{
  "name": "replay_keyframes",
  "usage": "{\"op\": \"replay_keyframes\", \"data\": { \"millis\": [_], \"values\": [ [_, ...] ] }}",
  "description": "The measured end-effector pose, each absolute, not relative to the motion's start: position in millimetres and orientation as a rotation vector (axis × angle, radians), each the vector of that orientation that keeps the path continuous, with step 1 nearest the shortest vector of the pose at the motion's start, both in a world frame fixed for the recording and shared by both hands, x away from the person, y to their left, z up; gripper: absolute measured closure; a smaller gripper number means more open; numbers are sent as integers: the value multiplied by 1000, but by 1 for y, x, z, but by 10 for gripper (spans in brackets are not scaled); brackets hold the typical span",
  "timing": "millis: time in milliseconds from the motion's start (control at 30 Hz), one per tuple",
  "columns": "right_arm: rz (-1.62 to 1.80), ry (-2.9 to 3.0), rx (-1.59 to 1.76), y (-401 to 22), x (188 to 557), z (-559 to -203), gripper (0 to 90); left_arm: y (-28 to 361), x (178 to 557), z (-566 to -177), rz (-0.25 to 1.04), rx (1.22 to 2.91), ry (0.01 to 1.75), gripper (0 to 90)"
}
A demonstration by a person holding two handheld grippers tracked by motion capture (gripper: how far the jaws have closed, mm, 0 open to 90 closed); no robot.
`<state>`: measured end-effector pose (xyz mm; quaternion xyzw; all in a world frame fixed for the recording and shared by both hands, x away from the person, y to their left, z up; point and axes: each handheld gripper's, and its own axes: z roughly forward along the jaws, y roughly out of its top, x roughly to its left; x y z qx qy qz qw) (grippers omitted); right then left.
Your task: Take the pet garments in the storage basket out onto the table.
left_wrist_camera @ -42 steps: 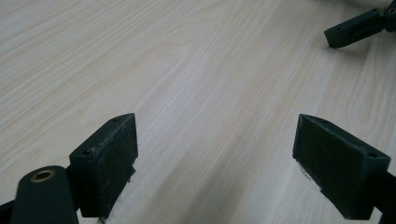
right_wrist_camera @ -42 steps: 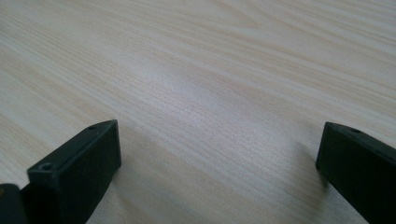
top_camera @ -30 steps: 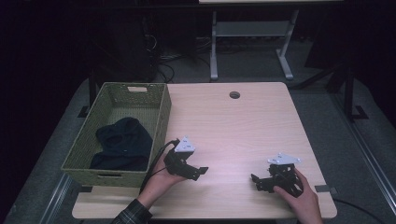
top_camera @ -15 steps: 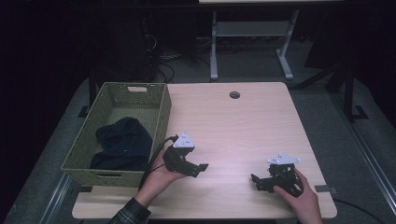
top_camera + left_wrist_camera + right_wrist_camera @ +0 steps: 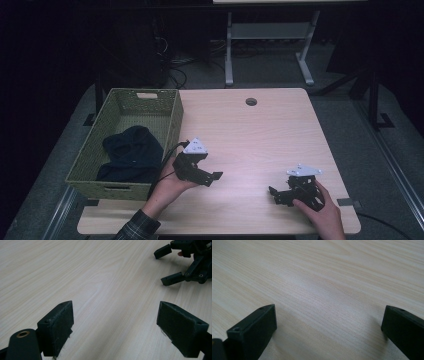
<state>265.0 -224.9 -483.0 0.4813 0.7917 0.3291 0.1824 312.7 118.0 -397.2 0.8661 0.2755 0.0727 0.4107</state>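
Left gripper [image 5: 212, 176] jaws wide, empty, beside green woven basket [image 5: 172, 117] holding dark cloth [image 5: 131, 150]. Right gripper [image 5: 274, 192] jaws wide, empty, on pale wooden table [image 5: 250, 135].

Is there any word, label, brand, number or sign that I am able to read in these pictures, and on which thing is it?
None can be read.
Basket: no label.
Dark cloth inside it: no print shows.
Left gripper and right gripper: no marking shows.
Table: bare wood grain.
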Motion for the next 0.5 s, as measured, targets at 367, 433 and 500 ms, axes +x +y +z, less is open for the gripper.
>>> {"op": "replay_keyframes", "data": {
  "millis": [367,433,500],
  "values": [
    [929,2235,1357,-225,265,-483,0,120,317,-384,181,2167,696,138],
    [930,2235,1357,-225,265,-483,0,121,319,-380,180,2160,690,138],
    [930,2235,1355,-225,265,-483,0,123,320,-376,175,2160,685,138]
  ]
}}
